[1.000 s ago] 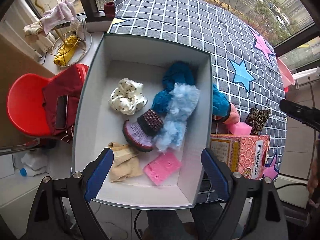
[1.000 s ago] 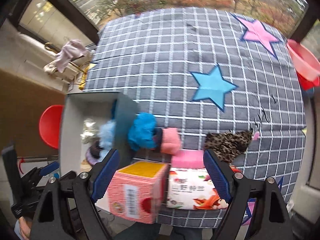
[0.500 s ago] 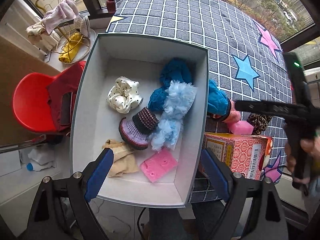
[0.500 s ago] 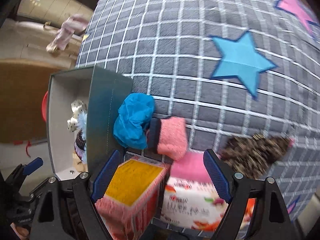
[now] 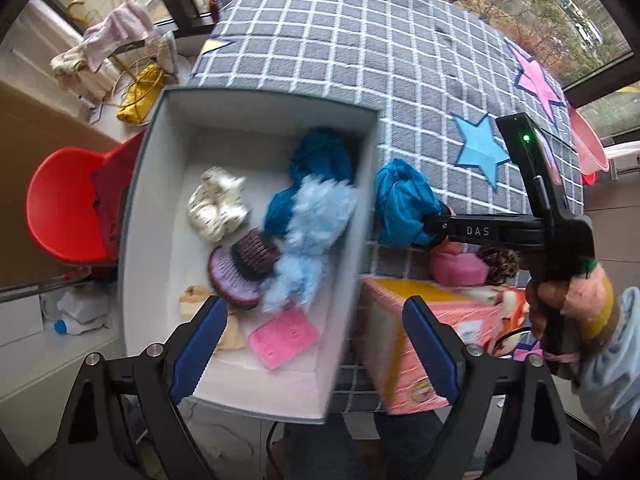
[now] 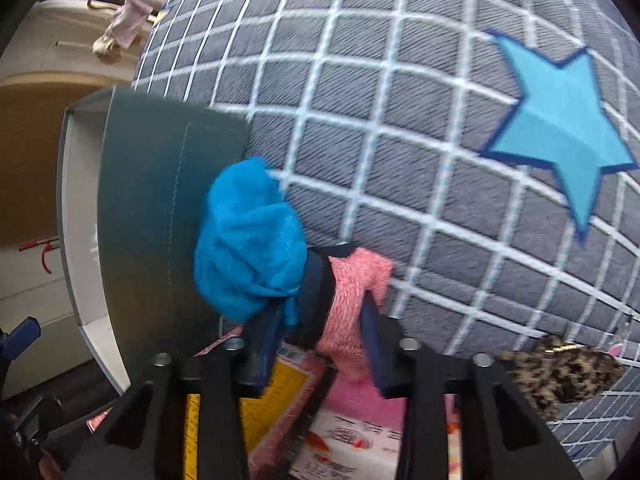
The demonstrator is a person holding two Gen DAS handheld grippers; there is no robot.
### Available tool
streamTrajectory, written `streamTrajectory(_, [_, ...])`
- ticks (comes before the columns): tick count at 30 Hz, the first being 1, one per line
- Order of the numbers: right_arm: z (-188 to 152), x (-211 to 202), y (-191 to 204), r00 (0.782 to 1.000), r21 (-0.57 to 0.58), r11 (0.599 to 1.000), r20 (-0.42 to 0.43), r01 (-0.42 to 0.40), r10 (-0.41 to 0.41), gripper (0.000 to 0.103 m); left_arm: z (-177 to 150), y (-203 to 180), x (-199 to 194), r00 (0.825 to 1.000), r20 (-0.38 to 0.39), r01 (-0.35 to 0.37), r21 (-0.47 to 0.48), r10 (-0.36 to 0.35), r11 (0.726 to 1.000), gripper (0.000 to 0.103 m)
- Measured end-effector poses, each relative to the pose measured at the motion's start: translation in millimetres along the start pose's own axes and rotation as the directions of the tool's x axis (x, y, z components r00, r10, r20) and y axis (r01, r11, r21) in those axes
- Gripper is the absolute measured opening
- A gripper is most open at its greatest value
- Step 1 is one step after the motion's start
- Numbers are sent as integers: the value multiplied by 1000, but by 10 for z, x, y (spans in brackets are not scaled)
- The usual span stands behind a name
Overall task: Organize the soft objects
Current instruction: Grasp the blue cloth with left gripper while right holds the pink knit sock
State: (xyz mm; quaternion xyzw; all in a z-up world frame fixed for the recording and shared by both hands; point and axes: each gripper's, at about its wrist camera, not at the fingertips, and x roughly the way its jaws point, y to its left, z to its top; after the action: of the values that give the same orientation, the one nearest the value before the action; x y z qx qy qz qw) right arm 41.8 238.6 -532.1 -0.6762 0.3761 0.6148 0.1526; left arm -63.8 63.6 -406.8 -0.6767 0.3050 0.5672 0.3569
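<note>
A pink sock with a dark cuff (image 6: 352, 280) and a bunched blue cloth (image 6: 248, 240) lie together on the checked cloth, against the outer wall of the grey box (image 6: 160, 184). My right gripper (image 6: 320, 344) is shut on the pink sock at its cuff; it also shows in the left wrist view (image 5: 436, 228), beside the blue cloth (image 5: 400, 208). My left gripper (image 5: 312, 336) is open and empty above the box's near end (image 5: 256, 392). The box holds a spotted scrunchie (image 5: 216, 208), a fluffy light-blue piece (image 5: 316, 236), a purple slipper sock (image 5: 240, 272), a pink pad (image 5: 284, 340).
A pink and yellow carton (image 5: 404, 332) and a tissue pack (image 6: 360, 436) stand at the table's near edge. A leopard-print piece (image 6: 560, 368) lies to the right. A red chair (image 5: 64, 208) stands left of the table, and a pink basin (image 5: 588, 144) far right.
My right gripper has moved down and forward to the pink sock and closed on it. The left gripper has stayed open over the box, shifting slightly.
</note>
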Motion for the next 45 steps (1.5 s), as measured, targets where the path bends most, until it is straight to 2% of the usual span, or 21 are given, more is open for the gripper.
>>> streamTrajectory(7, [-56,-536,-823,988,171,983,130,63,-86,35,279,-555,-37,999,-4,50,71,-50,996,92])
streamTrajectory(10, [-143,-828,-1272,977,265,962,174,72,-121,36,418,-809,-29,994,-24,106,77,-104,991,92])
streamTrajectory(11, [-130,-897,-1290,978,277,959,171,65,-116,36,478,-921,-31,991,-30,130,73,-128,989,92])
streamTrajectory(12, [-190,-953,-1421,980,297,954,171,49,-103,42,523,-1009,-22,988,-35,151,71,-149,986,92])
streamTrajectory(13, [-214,-992,-1481,978,313,948,177,50,-109,59,567,-1102,-18,985,-40,170,65,-167,983,92])
streamTrajectory(15, [-372,-1102,-1668,971,344,938,205,50,-127,70,684,-1327,23,978,-46,204,55,-201,977,92])
streamTrajectory(21, [-700,-1216,-2011,960,426,904,241,26,-141,70,930,-2020,462,971,-107,222,70,-214,972,92])
streamTrajectory(26, [-883,-1160,-2145,965,440,898,238,-2,-114,70,1075,-2345,985,968,-168,194,24,-187,981,92])
streamTrajectory(31, [-935,-1092,-2154,962,426,903,265,-57,-64,70,1106,-2547,1393,971,-202,139,34,-129,990,92])
streamTrajectory(37, [-725,-935,-1976,963,348,936,264,-49,-48,70,1145,-2367,1547,984,-171,56,-13,-57,998,92])
streamTrajectory(41, [-548,-781,-1883,967,316,948,248,-29,-53,70,1205,-2241,1546,984,-156,76,-56,-84,996,92])
streamTrajectory(45, [-419,-611,-1825,973,289,957,207,38,-101,70,1273,-2210,1593,986,-158,52,-53,-60,997,92])
